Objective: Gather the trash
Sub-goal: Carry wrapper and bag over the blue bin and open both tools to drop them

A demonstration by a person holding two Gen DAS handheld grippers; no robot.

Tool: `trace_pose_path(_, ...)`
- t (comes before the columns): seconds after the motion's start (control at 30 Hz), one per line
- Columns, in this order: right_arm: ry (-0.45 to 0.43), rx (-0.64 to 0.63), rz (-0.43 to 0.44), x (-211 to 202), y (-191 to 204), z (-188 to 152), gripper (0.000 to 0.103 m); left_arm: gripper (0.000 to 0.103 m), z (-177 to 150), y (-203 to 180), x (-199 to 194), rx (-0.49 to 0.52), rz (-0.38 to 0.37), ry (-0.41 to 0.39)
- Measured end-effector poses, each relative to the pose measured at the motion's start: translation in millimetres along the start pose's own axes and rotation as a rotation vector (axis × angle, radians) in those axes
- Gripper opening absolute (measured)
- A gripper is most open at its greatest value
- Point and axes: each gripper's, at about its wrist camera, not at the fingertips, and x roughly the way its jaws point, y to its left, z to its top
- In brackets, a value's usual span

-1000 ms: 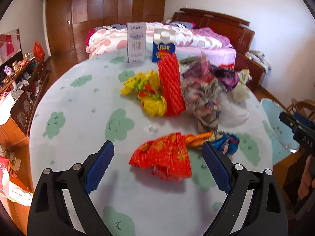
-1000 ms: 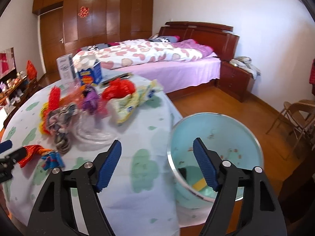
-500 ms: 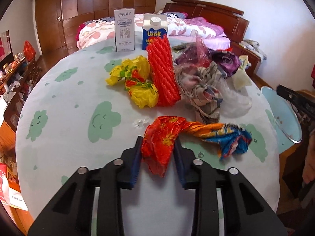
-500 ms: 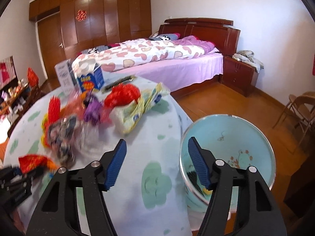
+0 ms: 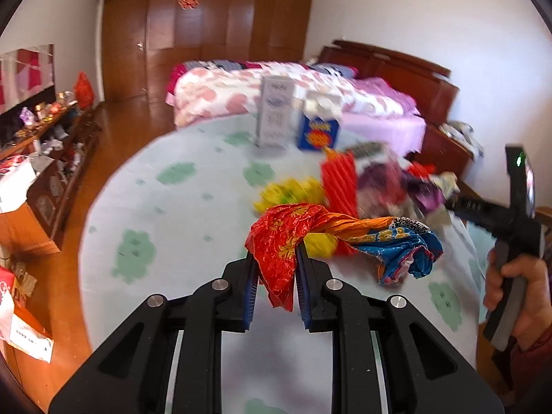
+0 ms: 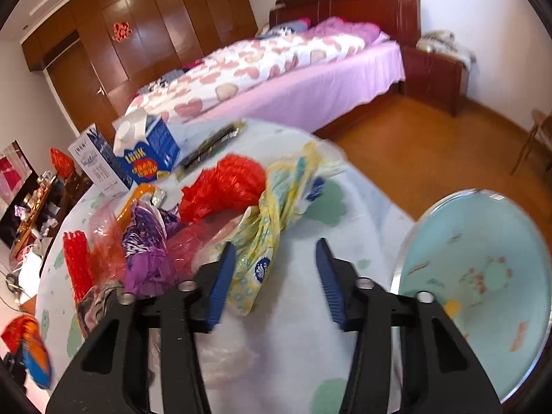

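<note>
Crinkled glossy foil-like plastic wrapper [image 5: 283, 241]; matt black plastic left gripper [image 5: 275, 286] with ribbed blue fingers [image 5: 249, 291]; smooth printed cloth over the surface [image 5: 172, 214]; glossy wooden wardrobe [image 6: 155, 34]; shiny metal-rimmed bin [image 6: 483, 276]

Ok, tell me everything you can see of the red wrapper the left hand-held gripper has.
The crinkled red foil wrapper with gold print is pinched near one end by the left hand-held gripper, lifted off the round table. It twists through orange into a blue printed tail that hangs free to the right. A short red flap dangles below the jaws.

Left claw [image 5: 275, 277] clamped on red-orange wrapper [image 5: 286, 238], lifted above table [image 5: 165, 227].
</note>
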Motion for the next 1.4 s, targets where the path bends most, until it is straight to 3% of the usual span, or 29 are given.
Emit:
trace_pose_path(0.07, 0.033, 0.010, 0.032, 8, 0, 0, 0.023, 0.020, 4, 5, -1, -0.009, 0.020, -0.009)
trace_pose_path(0.3, 0.000, -0.006, 0.095, -7, -2, -4, 0.009, 0.021, 4, 9, 6, -0.045, 0.037, 0.013)
trace_pose_path(0.53, -0.115, -0.058, 0.061, -64, -14, -16, 0.009, 0.021, 5, 2, 0, -0.052, 0.049, -0.006)
trace_pose_path(0.87, -0.196, -0.161, 0.019, -129, -23, -55, 0.009, 0.021, 7, -27, -18, -0.009, 0.048, -0.045)
trace_pose_path(1.4, -0.236, -0.179, -0.053, -153, -43, -76, 0.009, 0.022, 9, -75, -33, 0.074, 0.031, -0.061)
